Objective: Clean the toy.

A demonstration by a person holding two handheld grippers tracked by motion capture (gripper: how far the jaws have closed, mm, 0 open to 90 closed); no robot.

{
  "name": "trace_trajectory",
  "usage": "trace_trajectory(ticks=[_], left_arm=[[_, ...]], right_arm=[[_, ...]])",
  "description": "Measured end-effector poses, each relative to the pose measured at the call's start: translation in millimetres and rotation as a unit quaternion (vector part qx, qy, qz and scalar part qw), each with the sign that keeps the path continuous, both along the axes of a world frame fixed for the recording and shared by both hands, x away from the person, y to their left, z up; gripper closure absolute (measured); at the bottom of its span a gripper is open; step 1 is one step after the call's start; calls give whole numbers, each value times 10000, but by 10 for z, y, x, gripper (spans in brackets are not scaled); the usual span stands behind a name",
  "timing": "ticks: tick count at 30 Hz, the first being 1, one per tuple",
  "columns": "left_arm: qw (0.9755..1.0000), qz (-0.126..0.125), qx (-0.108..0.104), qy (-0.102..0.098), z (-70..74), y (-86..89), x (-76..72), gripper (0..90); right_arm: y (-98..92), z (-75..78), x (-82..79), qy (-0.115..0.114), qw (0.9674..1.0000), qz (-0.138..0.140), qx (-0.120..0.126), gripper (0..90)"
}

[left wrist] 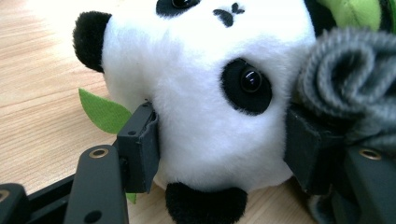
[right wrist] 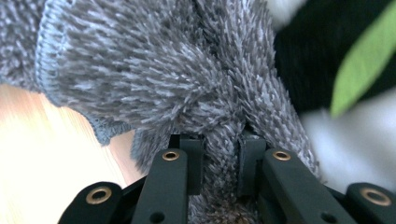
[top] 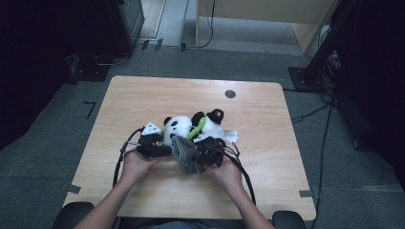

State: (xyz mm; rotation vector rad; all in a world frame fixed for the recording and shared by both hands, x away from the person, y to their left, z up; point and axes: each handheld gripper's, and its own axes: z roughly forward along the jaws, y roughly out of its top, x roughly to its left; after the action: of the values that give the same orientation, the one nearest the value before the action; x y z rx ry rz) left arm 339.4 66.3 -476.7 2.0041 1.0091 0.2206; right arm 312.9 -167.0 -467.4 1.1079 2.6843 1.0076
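Note:
A black-and-white panda plush point(top: 177, 128) lies at the middle of the wooden table point(top: 143, 95), with a green felt piece point(top: 198, 126) around it. In the left gripper view my left gripper point(left wrist: 224, 149) has its jaws pressed on both sides of the panda's head point(left wrist: 205, 93); in the high view the left gripper point(top: 165, 144) sits at the plush's left. A grey fuzzy knitted cloth point(top: 185, 153) lies against the panda's front. My right gripper point(right wrist: 219, 158) is shut on a fold of the grey cloth point(right wrist: 140, 74); from above the right gripper point(top: 197, 153) is just right of it.
A green felt leaf point(left wrist: 105, 112) lies on the table beside the panda's head. A dark round hole point(top: 230, 94) is set in the tabletop towards the far edge. Grey carpet, cables and dark stands surround the table.

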Motion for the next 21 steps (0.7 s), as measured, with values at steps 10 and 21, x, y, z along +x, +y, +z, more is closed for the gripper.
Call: trace_trajectory(ticks=[10,21], left_arm=[[10000,15,19,51,8,-13,7,366],[10000,1,36,61,7,-17,9,369]], right_arm=[[-230,57,-64,63,9998,-160,-108,785],[-644,172,-92,159,9988,-442,97,777]])
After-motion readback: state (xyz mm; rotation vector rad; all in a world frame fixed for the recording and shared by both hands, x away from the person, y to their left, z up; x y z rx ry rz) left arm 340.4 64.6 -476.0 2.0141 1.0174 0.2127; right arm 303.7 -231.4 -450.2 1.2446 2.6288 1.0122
